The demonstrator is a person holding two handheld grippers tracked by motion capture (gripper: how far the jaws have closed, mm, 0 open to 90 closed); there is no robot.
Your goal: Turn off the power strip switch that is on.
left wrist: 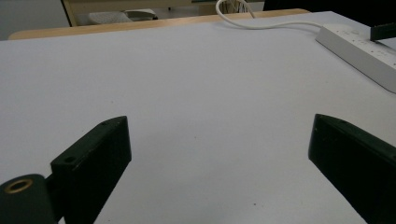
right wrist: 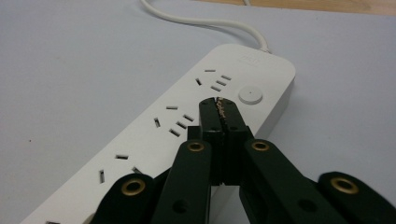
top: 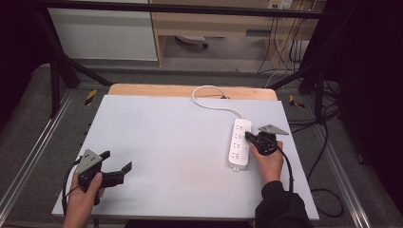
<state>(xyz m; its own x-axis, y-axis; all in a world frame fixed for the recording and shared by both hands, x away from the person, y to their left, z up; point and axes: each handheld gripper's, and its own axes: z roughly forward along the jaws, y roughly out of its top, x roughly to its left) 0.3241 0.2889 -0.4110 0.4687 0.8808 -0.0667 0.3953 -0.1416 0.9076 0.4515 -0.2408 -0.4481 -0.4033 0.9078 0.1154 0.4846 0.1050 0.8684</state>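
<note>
Lettering is scarce from above: the white power strip [top: 240, 144] lies lengthwise at the right of the grey counter [top: 166, 142], its sockets only faint marks, and its white cord [top: 209, 102] loops back toward the far wooden edge. The right tool [top: 248, 137] is held over the strip's right side, its jaws together on a small black object [top: 247, 136] too small to make out; the left tool [top: 116, 164] hovers near the front left corner with jaws spread wide. Along the left tool's own view, two black jaws stand far apart over bare counter, and the strip [left wrist: 359, 49] is cut off at the upper right. Along the right tool's view, the jaws pinch a narrow black piece [right wrist: 219, 126] bearing tiny gold writing I cannot read; an embossed mark beside the strip's round button [right wrist: 250, 95] is likewise illegible.
</note>
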